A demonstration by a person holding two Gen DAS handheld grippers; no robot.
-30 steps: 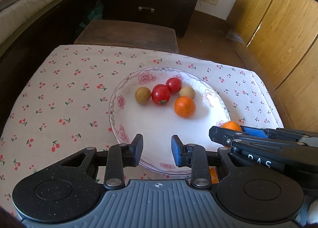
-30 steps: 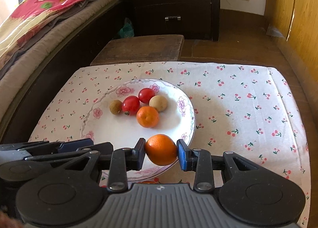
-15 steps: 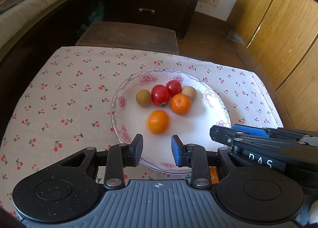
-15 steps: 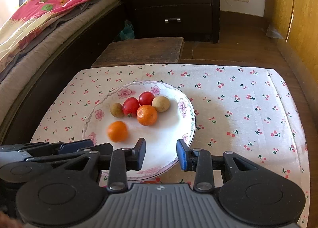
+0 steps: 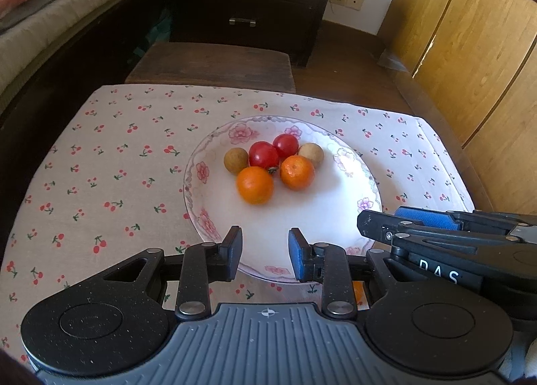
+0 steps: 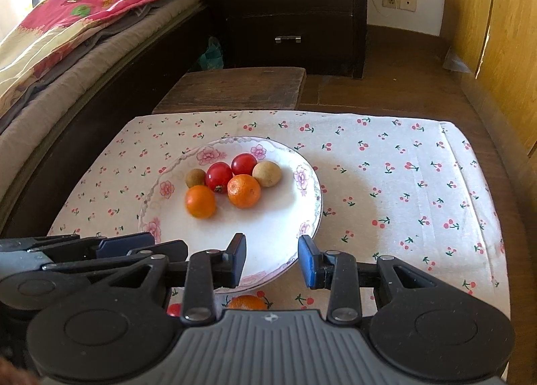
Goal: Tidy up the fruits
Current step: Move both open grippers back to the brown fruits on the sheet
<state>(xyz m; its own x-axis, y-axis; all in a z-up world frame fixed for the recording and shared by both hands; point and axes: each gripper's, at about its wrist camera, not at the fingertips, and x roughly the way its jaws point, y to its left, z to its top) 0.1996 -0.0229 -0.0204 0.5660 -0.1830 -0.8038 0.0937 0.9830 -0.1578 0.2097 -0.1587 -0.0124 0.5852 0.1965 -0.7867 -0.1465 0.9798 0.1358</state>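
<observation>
Orange fruit, two of them (image 6: pixel 200 201) (image 6: pixel 244 190), sat in plate (image 6: pixel 303 217) beside two tomatoes (image 6: pixel 218 176) (image 6: pixel 244 164) and two brown fruits (image 6: pixel 195 177) (image 6: pixel 267 173); six clustered, touching, toward far side. Plate on cloth-covered bench (image 6: pixel 419 190). Outstanding, by judgement: one more orange (image 6: pixel 247 303) and small red fruit (image 6: pixel 174 309) lay on cloth just below plate's near rim, half hidden behind right tongs. Left tongs (image 5: pixel 265 247) and right tongs (image 6: pixel 272 259) both hovered over near rim, jaws parted, nothing held.
</observation>
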